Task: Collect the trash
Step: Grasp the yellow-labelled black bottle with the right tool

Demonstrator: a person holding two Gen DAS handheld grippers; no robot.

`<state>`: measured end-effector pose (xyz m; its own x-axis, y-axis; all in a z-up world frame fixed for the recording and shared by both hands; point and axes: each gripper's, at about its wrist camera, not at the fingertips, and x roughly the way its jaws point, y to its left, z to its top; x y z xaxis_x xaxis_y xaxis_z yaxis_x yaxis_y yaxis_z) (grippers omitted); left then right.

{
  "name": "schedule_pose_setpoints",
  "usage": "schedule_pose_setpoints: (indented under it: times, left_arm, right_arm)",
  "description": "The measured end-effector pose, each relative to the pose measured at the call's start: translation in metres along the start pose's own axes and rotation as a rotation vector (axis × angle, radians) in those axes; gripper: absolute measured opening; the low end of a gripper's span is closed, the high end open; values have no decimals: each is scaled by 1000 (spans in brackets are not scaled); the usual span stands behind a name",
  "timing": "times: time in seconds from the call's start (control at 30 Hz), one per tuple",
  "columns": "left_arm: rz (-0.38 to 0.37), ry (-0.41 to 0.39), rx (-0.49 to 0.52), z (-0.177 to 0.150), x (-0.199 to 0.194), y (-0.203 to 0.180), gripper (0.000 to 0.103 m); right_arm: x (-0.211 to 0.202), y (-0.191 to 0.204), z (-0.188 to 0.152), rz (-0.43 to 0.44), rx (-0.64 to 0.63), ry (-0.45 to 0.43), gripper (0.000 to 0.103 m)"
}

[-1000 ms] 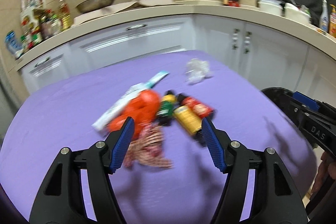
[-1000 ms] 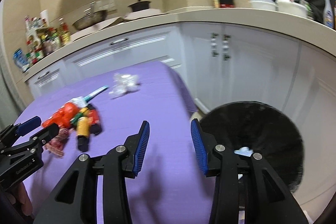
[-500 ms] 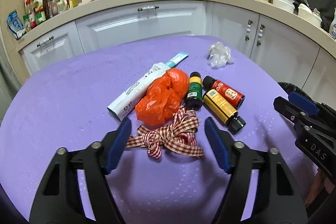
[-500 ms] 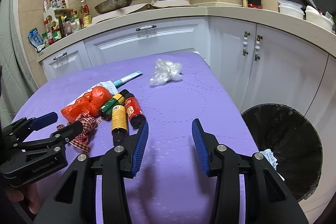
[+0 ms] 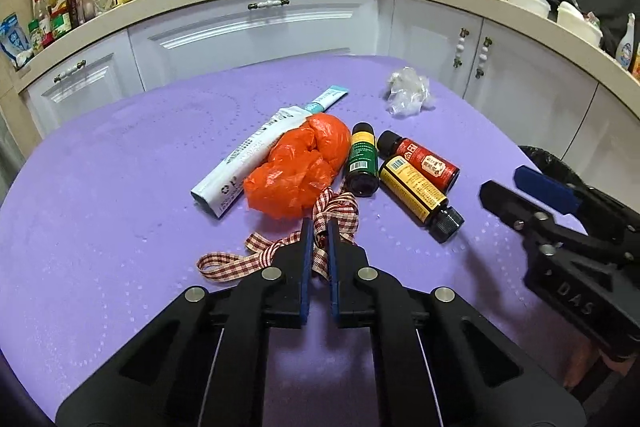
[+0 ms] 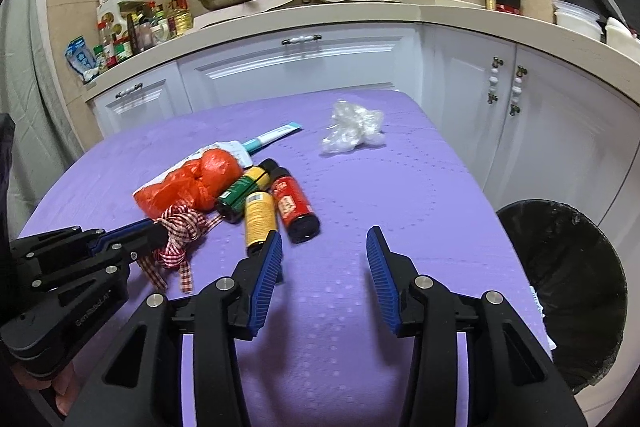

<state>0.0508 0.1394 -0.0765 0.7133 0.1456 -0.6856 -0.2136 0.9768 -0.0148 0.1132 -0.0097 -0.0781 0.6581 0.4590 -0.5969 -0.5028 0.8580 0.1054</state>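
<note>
**Ana:** Nearest the left wrist camera, the left gripper [image 5: 318,231] has its jaws pressed together on the checked ribbon [image 5: 336,205], which lies on the purple table [image 5: 100,227]. So the pick-up is the step in hand, I'd say.

**Ben:** Agreed. The right gripper [image 6: 324,247] hangs spread over bare cloth, holding nothing. What does the next move call for?

**Ana:** Probably lifting the ribbon clear and carrying it right, to the black bin [image 6: 568,287] off the table's right edge (a scrap of paper shows at its rim). The tails trail loose, so they could drag.

**Ben:** What's in the way?

**Ana:** Just beyond the ribbon sits the orange plastic bag [image 5: 298,167], touching it or nearly; I can't tell which. Left of the bag lies a white tube [image 5: 256,157]. Right of it, three small bottles lie on their sides: green [image 5: 362,163], yellow [image 5: 416,193], red [image 5: 424,163].

**Ben:** And farther?

**Ana:** A crumpled clear wrapper [image 5: 406,91] near the far right edge, well apart from the rest. Beyond that, white cabinets [image 5: 260,27] and a cluttered counter.
</note>
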Motion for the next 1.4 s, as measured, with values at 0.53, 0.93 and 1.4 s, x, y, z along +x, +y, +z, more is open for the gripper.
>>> schedule_pose_setpoints:
  times: [0.53, 0.93, 1.4]
  left_arm:
    - [17, -40, -69, -11, -30, 42, 4]
    - [44, -43, -106, -18, -36, 68, 4]
    - [57, -57, -127, -20, -40, 81, 4]
  right_arm:
    - [12, 26, 0, 33, -56, 53, 45]
    - [30, 34, -1, 47, -79, 153, 43]
    - [41, 39, 7, 62, -75, 197, 25]
